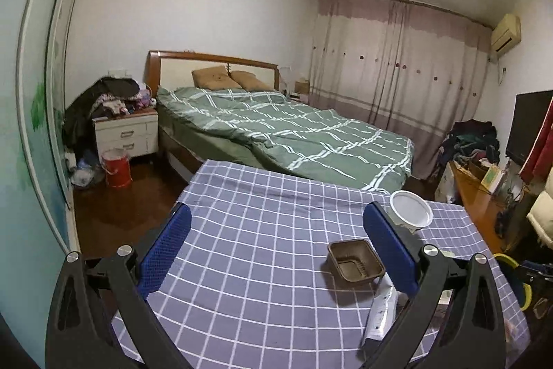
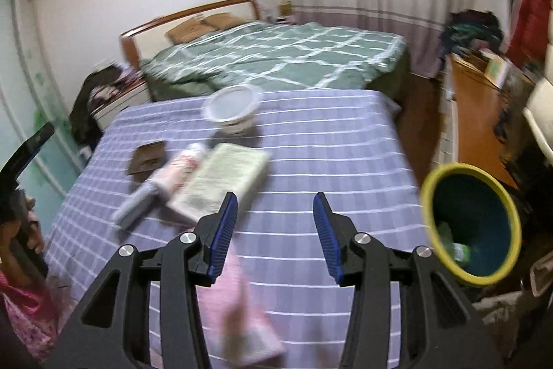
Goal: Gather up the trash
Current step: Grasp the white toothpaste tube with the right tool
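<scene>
Trash bin beside table | right gripper and left gripper both spread wide, holding nothing | pinch pink wrapper gently, then drop it in.

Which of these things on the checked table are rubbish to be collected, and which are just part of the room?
For the job: white cup, brown tray, tube, flat greenish packet, pink wrapper, yellow-rimmed bin beside the table.

Just lying about: bed, nightstand, red bucket, curtains, clothes pile.
</scene>
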